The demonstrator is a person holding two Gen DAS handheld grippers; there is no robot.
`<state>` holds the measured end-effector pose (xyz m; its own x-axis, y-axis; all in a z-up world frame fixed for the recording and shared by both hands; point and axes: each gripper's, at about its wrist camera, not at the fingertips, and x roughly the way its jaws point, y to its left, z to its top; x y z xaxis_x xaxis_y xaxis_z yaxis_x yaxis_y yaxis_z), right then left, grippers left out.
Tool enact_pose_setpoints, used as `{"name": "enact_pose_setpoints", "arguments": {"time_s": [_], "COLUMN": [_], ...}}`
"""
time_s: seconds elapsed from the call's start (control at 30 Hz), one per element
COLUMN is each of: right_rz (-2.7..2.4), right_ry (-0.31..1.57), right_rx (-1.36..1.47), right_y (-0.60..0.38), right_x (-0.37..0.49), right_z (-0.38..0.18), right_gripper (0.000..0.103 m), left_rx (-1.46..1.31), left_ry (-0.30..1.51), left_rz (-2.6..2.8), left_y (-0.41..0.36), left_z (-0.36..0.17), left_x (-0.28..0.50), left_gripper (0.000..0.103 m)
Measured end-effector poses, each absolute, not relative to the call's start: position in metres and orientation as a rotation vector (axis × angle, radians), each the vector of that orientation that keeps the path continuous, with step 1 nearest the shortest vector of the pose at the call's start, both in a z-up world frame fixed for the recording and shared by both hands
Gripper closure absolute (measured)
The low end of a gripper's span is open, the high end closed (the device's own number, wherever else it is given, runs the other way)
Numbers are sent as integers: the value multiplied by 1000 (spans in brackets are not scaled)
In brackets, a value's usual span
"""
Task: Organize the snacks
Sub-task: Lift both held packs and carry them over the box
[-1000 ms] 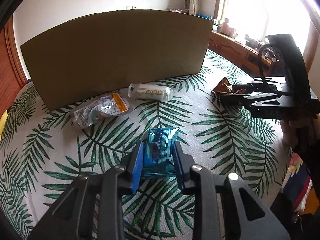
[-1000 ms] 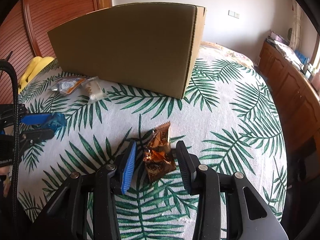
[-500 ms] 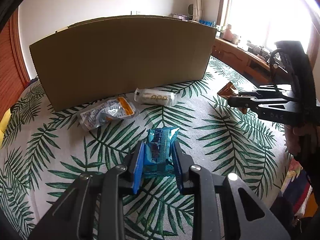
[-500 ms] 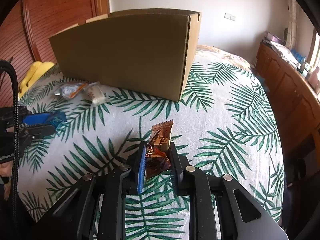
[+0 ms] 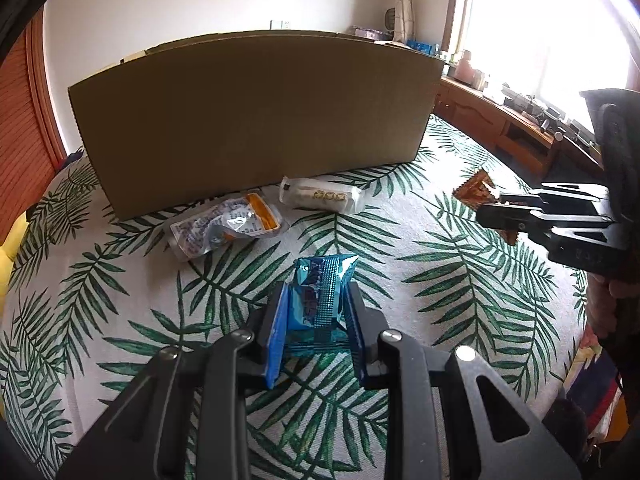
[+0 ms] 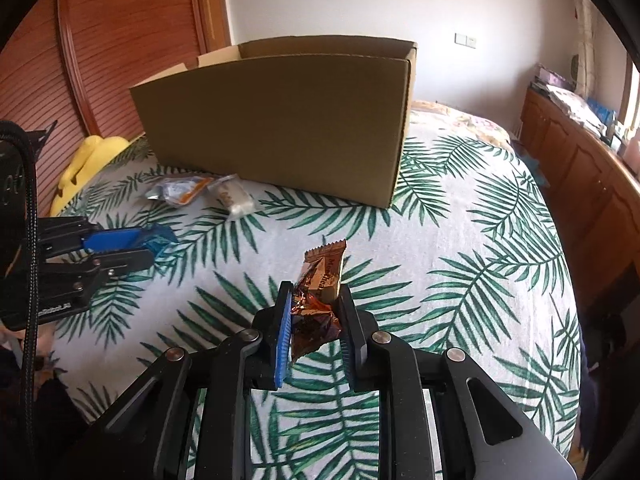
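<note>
My left gripper (image 5: pixel 316 304) is shut on a shiny blue snack packet (image 5: pixel 320 296), held just above the leaf-print cloth. My right gripper (image 6: pixel 314 312) is shut on a brown foil snack packet (image 6: pixel 320 292), lifted off the cloth. From the left wrist view the right gripper (image 5: pixel 486 210) shows at the right with the brown packet (image 5: pixel 474 188) in its tips. In the right wrist view the left gripper (image 6: pixel 156 246) sits at the left, holding the blue packet (image 6: pixel 162 236). A large open cardboard box (image 5: pixel 256 120) (image 6: pixel 280 120) stands behind both.
Two loose snacks lie by the box front: a clear bag with orange print (image 5: pixel 224 226) (image 6: pixel 180 192) and a white wrapped bar (image 5: pixel 322 196) (image 6: pixel 234 200). A yellow plush toy (image 6: pixel 86 168) lies at the left. Wooden cabinets (image 6: pixel 580 168) run along the right.
My right gripper closed on the brown packet and lifted it off the cloth. Both grippers have moved a little nearer the box; the left kept its grip on the blue packet.
</note>
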<state>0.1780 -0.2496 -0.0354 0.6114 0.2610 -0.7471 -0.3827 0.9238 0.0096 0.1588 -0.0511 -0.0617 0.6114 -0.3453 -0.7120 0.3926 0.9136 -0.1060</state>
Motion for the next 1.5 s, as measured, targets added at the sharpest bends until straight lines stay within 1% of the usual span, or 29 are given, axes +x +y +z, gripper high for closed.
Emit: {"name": "enact_pose_setpoints", "arguments": {"time_s": [0.5, 1.0, 1.5], "right_rz": [388, 429, 450], "right_ry": [773, 668, 574], "right_rx": [-134, -167, -187], "right_y": [-242, -218, -191], "right_x": [167, 190, 244], "right_z": [-14, 29, 66], "right_gripper": [84, 84, 83], "left_rx": [46, 69, 104], "left_ry": [792, 674, 550], "left_rz": [-429, -415, -382], "left_y": [-45, -39, -33], "left_z": [-48, 7, 59], "left_x": [168, 193, 239], "left_gripper": [77, 77, 77]}}
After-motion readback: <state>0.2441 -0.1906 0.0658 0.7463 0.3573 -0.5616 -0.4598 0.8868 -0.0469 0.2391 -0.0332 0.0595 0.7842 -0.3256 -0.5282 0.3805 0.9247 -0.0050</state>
